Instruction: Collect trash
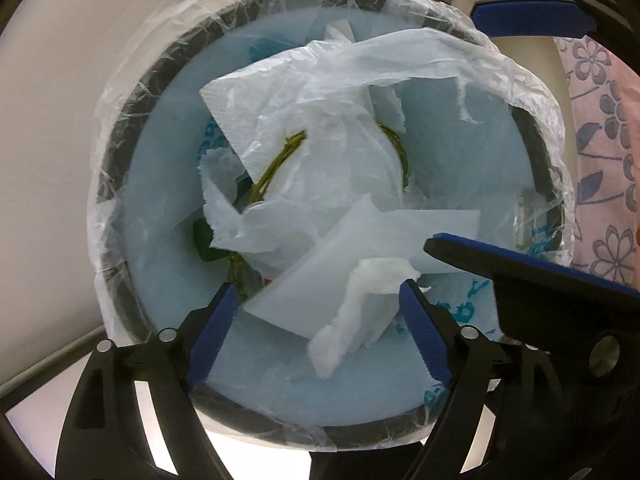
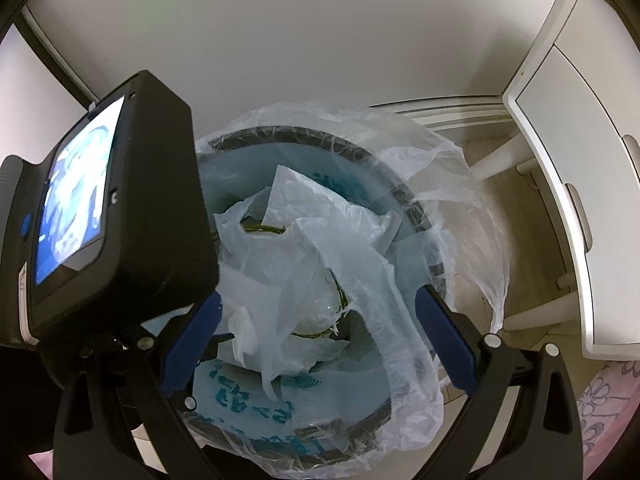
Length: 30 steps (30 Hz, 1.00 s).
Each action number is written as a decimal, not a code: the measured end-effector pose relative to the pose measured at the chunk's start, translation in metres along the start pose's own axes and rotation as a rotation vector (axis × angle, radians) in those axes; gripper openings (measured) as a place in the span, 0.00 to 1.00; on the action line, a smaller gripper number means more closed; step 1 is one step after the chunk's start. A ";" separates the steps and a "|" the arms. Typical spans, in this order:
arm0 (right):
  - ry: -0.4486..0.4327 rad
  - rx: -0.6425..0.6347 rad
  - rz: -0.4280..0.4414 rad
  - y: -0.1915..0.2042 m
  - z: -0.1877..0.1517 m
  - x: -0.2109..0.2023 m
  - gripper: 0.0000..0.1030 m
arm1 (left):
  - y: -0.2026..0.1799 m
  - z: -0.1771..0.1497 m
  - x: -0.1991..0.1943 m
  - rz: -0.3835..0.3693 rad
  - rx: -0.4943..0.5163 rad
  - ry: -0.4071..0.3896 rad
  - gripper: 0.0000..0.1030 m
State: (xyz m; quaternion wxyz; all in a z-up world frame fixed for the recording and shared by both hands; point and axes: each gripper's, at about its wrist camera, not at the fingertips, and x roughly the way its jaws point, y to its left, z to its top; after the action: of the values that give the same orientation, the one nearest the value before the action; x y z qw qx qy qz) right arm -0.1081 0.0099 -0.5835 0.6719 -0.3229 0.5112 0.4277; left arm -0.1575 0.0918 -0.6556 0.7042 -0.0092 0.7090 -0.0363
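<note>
A round dark trash bin [image 1: 120, 152] lined with a clear plastic bag [image 1: 192, 12] fills both views; its rim also shows in the right wrist view [image 2: 420, 208]. Inside lie white paper sheets [image 1: 256, 120], thin plastic film [image 1: 400, 60], green stems [image 1: 276, 164] and a crumpled tissue [image 1: 360, 312]. My left gripper [image 1: 320, 300] is open right above the bin, the tissue loose between its fingers. My right gripper [image 2: 320, 312] is open above the bin too, with plastic film [image 2: 320, 248] below it. The right gripper's fingers [image 1: 532, 16] reach in from the right in the left wrist view.
The left gripper's body with its lit screen [image 2: 76, 204] blocks the left of the right wrist view. A white cabinet [image 2: 568, 152] stands right of the bin. A pink flowered cloth [image 1: 600, 140] lies at the right edge. A pale wall [image 2: 300, 40] is behind.
</note>
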 end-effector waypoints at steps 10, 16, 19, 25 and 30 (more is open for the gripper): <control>-0.001 0.015 -0.008 0.000 -0.001 -0.009 0.92 | 0.014 -0.001 -0.015 0.009 0.007 0.000 0.79; -0.008 0.013 -0.010 0.003 0.003 -0.019 0.92 | 0.020 -0.003 -0.035 0.006 0.009 -0.004 0.79; -0.010 0.011 -0.012 0.004 0.006 -0.025 0.92 | 0.019 -0.005 -0.043 0.010 0.008 -0.008 0.79; -0.011 0.016 -0.019 0.001 0.013 -0.042 0.92 | 0.023 -0.007 -0.075 0.022 0.013 -0.018 0.79; -0.012 0.042 -0.034 0.003 0.021 -0.057 0.92 | 0.024 -0.003 -0.092 0.037 0.031 -0.019 0.80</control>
State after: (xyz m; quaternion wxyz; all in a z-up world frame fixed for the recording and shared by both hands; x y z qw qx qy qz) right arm -0.1089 0.0158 -0.5226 0.6887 -0.3149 0.5107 0.4072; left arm -0.1588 0.1217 -0.5652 0.7114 0.0146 0.7018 -0.0345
